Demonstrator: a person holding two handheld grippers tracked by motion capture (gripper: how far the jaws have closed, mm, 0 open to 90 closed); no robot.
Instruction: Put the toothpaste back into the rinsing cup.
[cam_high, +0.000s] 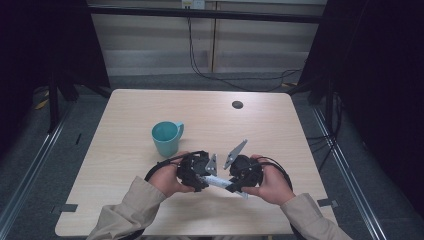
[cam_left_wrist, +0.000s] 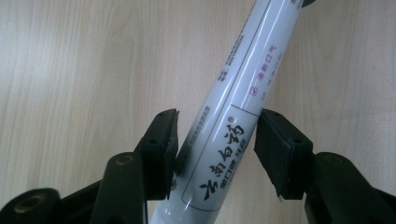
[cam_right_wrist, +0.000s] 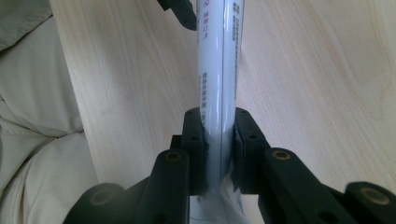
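STEP: two-handed hold of tube (cam_left_wrist: 233, 116) above desk (cam_high: 130, 110) | RIGHT tool (cam_right_wrist: 218, 140): pinching tube end firmly | LEFT tool (cam_left_wrist: 215, 140): jaws flank the tube, spread, pads not seated | ADVICE: close left squarely on the body, keep right still | NEARBY: cup (cam_high: 166, 137) at 10 o'clock.
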